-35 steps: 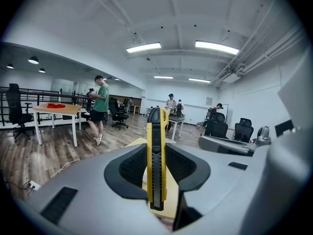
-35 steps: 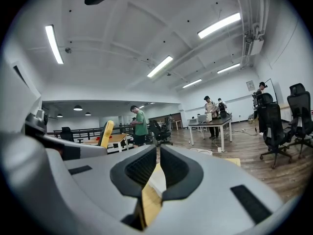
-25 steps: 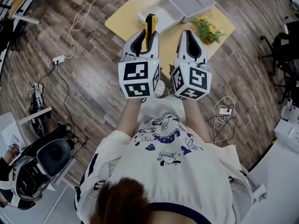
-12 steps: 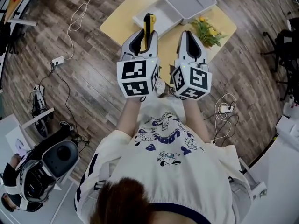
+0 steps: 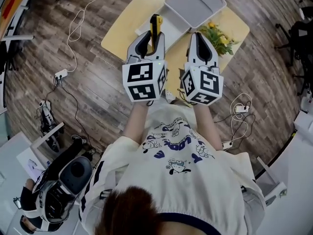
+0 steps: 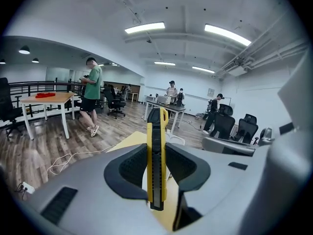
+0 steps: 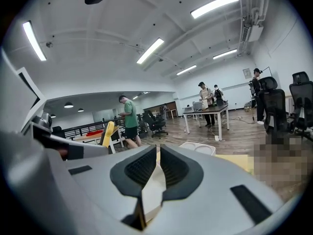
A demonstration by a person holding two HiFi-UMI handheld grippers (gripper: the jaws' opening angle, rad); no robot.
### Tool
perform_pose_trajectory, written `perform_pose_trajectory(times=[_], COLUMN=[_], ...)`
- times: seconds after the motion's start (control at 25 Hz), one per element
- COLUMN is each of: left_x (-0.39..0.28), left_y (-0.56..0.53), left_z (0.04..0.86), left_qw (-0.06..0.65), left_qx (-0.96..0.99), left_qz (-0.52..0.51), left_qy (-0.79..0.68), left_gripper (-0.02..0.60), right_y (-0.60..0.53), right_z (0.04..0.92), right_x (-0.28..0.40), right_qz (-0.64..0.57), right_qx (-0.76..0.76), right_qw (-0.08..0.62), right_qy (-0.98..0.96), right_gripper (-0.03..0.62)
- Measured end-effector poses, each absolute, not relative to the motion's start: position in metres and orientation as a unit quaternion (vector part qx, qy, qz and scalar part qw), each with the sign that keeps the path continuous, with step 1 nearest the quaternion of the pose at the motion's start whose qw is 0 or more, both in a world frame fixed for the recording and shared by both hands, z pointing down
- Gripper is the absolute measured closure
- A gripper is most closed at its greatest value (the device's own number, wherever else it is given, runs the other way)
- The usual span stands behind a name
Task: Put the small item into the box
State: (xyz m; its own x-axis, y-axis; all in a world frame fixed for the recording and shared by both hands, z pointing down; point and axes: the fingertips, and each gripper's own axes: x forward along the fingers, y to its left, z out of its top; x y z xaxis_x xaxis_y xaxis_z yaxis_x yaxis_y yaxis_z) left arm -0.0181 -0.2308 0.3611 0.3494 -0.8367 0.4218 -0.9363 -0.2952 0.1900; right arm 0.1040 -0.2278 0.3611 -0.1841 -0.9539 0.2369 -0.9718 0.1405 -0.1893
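Head view: your left claw [image 5: 150,38] grips the yellow knife [image 5: 156,24] short of the box [image 5: 175,25], right claw [image 5: 200,39] narrow and empty, so carry it forward and release inside.

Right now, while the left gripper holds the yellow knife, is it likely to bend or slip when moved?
Probably stiff: the knife stands straight above the left gripper without sagging. It looks light, with a slim plastic body. It might slip or pivot, since the pads hold only its lower half and its sides look smooth.
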Motion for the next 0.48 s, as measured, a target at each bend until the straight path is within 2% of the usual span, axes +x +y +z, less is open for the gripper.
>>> perform_pose_trajectory(times=[0.48], left_x=[-0.014], left_y=[-0.287], left_z=[0.411], left_qw=[0.251], left_qx=[0.795], left_qz=[0.175], left_qy=[-0.523], left_gripper=[0.459], right_y=[-0.270], right_z=[0.397], right_x=[0.119], right_qz=[0.186], right_qx=[0.664], right_qw=[0.065], right_qy=[-0.721], right_gripper=[0.551])
